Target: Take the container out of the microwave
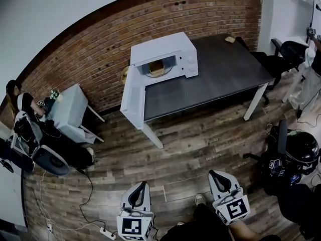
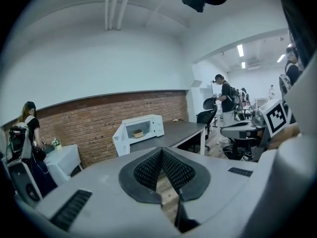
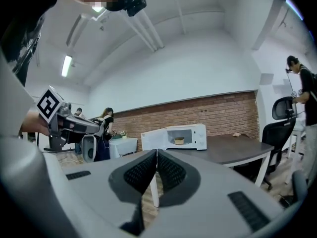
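Observation:
A white microwave (image 1: 173, 51) stands on the left end of a dark table (image 1: 225, 74), its door (image 1: 131, 102) swung wide open to the left. Inside, on the turntable, sits a small tan container (image 1: 156, 68). Both grippers are far back from the table, over the wooden floor. My left gripper (image 1: 145, 184) is shut and empty, and so is my right gripper (image 1: 211, 173). In the left gripper view the shut tips (image 2: 161, 150) point toward the microwave (image 2: 148, 125) and container (image 2: 138, 133). The right gripper (image 3: 156, 151) faces the microwave (image 3: 190, 135) and container (image 3: 179, 141) too.
A small white side table (image 1: 70, 112) and a seated person (image 1: 20, 104) are at the left by the brick wall. Office chairs (image 1: 293, 51) stand right of the table. A cable and power strip (image 1: 108, 232) lie on the floor. A small object (image 1: 230, 39) rests on the table's far corner.

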Available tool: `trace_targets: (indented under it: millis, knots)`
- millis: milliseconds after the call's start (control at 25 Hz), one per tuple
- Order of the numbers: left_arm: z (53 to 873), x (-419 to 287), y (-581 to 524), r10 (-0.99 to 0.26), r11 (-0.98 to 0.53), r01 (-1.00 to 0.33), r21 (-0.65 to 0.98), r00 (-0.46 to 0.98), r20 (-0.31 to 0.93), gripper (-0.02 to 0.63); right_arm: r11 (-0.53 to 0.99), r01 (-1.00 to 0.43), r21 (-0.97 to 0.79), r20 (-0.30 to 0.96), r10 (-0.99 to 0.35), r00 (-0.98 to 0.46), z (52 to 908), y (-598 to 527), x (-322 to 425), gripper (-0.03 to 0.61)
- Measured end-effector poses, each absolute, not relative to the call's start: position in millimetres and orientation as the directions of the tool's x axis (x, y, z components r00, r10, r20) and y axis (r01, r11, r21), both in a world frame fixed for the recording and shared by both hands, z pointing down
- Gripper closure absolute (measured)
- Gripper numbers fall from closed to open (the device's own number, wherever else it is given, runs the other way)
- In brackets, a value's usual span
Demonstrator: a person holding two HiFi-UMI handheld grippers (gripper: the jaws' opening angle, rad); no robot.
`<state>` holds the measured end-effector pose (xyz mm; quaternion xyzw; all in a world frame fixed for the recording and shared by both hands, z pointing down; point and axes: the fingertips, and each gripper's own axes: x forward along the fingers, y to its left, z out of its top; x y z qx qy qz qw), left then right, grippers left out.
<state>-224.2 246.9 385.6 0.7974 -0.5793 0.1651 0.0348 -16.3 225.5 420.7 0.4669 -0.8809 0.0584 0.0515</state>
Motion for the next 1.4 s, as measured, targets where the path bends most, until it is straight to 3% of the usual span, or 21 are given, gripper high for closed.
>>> trace_targets:
  millis: [560, 1200, 1400]
  knots:
    - [390.6, -205.1, 209.6, -0.934, -0.232, -0.966, -0.114, 0.188, 0.303, 0.606, 0.643, -0.764, -0.051, 0.080, -0.760, -0.645, 402.3, 164.3, -7.9, 0.515]
    - [390.2, -172.8, 107.4, -0.907, -0.361, -0.928, -0.095, 0.325, 0.267, 0.606, 0.571, -0.820, -0.042, 0.156, -0.807, -0.570, 423.8, 92.4, 13.4, 0.515]
    - [395.0, -196.1, 76.3, -0.912, -0.343, -0.936, -0.078, 0.312, 0.268, 0.606, 0.583, -0.812, -0.022, 0.167, -0.799, -0.578, 419.1, 64.5, -5.6, 0.515]
